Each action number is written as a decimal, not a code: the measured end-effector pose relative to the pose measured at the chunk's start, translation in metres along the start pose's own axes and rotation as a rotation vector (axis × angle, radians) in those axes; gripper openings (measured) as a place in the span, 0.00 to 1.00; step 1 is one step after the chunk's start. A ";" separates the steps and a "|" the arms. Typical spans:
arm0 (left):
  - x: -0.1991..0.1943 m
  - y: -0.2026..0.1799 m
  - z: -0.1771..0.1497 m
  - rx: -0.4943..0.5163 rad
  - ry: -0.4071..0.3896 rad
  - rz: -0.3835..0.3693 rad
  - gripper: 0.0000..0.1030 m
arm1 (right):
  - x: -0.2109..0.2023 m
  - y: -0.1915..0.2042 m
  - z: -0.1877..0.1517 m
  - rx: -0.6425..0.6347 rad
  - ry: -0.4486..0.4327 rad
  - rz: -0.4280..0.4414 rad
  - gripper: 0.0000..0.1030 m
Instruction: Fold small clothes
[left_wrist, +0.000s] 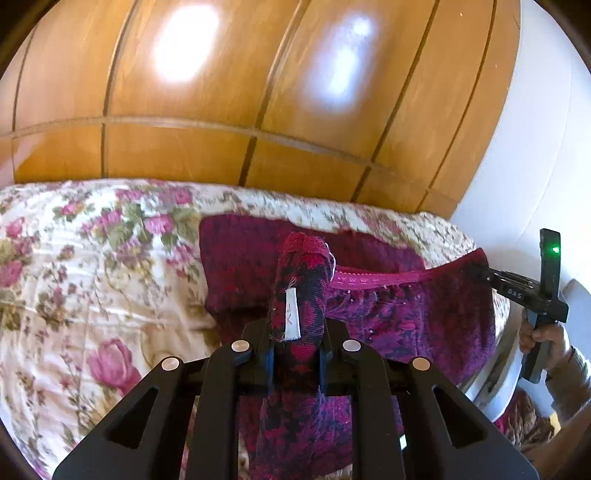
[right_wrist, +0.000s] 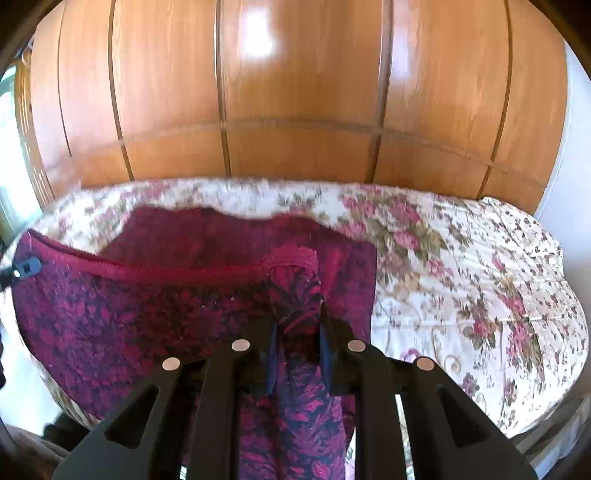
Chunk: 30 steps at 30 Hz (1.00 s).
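Note:
A small magenta and dark floral garment (left_wrist: 413, 317) with a pink elastic waistband (left_wrist: 373, 278) is held stretched above the bed. My left gripper (left_wrist: 296, 354) is shut on one bunched corner with a white label (left_wrist: 291, 317). My right gripper (right_wrist: 297, 354) is shut on the other bunched corner of the garment (right_wrist: 122, 314). The right gripper also shows at the right of the left wrist view (left_wrist: 491, 275), and the tip of the left gripper shows at the left edge of the right wrist view (right_wrist: 22, 269). A dark red cloth (right_wrist: 207, 236) lies behind the garment on the bed.
A floral quilted bedspread (left_wrist: 92, 258) covers the bed under the garment; it also shows in the right wrist view (right_wrist: 461, 266). A wooden panelled wardrobe (left_wrist: 258, 92) stands right behind the bed. A white wall (left_wrist: 546, 166) is at the right.

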<state>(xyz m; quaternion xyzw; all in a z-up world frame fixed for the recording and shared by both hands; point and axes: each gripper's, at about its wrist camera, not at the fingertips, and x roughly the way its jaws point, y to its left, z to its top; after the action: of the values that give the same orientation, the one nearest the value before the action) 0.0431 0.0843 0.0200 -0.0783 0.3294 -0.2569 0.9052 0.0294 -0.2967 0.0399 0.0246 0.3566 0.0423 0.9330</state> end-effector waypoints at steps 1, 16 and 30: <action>0.001 0.001 0.005 -0.001 -0.008 0.006 0.15 | 0.001 -0.001 0.006 0.009 -0.014 0.004 0.16; 0.095 0.031 0.088 -0.020 -0.027 0.100 0.15 | 0.091 -0.024 0.079 0.074 -0.032 -0.059 0.16; 0.226 0.075 0.109 -0.077 0.146 0.249 0.15 | 0.209 -0.045 0.097 0.077 0.078 -0.148 0.16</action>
<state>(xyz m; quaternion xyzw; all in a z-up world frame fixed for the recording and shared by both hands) 0.2901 0.0288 -0.0451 -0.0526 0.4111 -0.1348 0.9000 0.2524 -0.3231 -0.0302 0.0326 0.3949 -0.0395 0.9173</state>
